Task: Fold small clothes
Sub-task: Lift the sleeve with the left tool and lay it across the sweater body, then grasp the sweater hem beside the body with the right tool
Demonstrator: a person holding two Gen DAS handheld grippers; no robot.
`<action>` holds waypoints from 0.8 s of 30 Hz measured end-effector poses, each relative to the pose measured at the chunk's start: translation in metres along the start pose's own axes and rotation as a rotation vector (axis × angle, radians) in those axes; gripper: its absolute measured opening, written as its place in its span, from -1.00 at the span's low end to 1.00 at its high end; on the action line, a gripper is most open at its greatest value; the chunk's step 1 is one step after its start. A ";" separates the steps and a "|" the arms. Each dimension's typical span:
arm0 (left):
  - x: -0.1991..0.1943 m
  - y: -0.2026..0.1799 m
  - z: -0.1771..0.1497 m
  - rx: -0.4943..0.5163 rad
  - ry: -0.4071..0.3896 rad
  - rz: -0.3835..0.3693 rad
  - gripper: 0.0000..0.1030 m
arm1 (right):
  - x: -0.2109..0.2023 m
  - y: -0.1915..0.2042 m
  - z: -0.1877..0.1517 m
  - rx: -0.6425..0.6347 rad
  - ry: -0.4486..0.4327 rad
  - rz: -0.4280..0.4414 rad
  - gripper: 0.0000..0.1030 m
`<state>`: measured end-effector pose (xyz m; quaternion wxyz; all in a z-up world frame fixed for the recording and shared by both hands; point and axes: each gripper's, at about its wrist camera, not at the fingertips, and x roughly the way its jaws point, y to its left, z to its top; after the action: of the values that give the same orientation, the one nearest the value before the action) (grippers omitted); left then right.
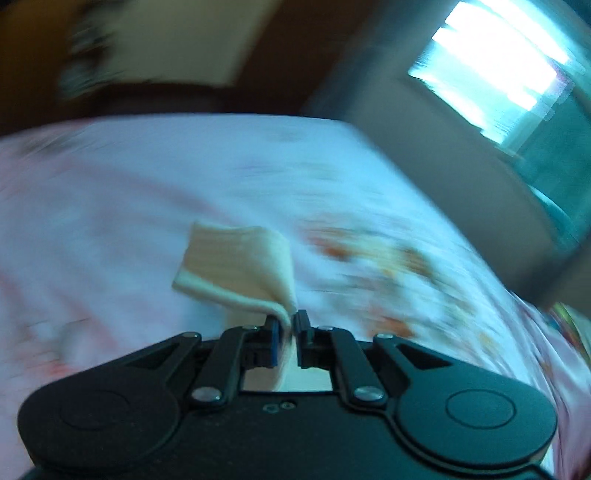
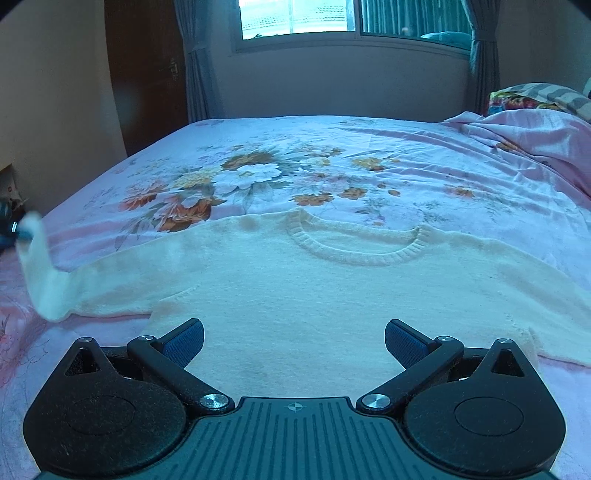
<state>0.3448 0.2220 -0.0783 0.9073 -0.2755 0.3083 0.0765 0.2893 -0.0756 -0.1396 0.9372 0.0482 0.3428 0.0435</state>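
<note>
A small cream knitted sweater [image 2: 295,288] lies flat on the floral bedsheet [image 2: 258,173], its round neckline away from me. My right gripper [image 2: 294,341] is open and empty, just above the sweater's lower body. My left gripper [image 1: 291,321] is shut on the cuff of the sweater's left sleeve [image 1: 240,266] and holds it lifted off the bed. In the right wrist view that raised sleeve end [image 2: 37,266] stands up at the far left, with the left gripper [image 2: 16,230] barely showing at the frame edge. The left wrist view is motion blurred.
The bed fills both views. A crumpled pink cover [image 2: 528,136] and a colourful pillow [image 2: 524,98] lie at the right. A window [image 2: 299,18] with curtains and a brown door [image 2: 147,74] are on the far wall beyond the bed's edge.
</note>
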 end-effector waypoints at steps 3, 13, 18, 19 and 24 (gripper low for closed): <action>-0.002 -0.070 -0.019 0.132 0.053 -0.157 -0.88 | -0.008 -0.013 0.000 0.009 -0.006 -0.019 1.00; 0.042 -0.181 -0.159 0.452 0.458 -0.331 -0.63 | -0.030 -0.073 -0.011 0.061 0.005 -0.105 1.00; 0.011 -0.159 -0.142 0.427 0.386 -0.330 -0.40 | -0.031 -0.081 -0.013 0.092 0.017 -0.035 1.00; 0.007 -0.156 -0.135 0.435 0.343 -0.299 -0.25 | -0.027 -0.078 -0.012 0.100 0.024 -0.016 0.99; 0.014 -0.122 -0.104 0.385 0.267 -0.129 -0.11 | -0.010 -0.052 -0.002 0.084 0.018 0.037 0.93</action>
<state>0.3400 0.0630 -0.0999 0.8972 -0.1244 0.4162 -0.0789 0.2831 -0.1280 -0.1412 0.9302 0.0936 0.3518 0.0466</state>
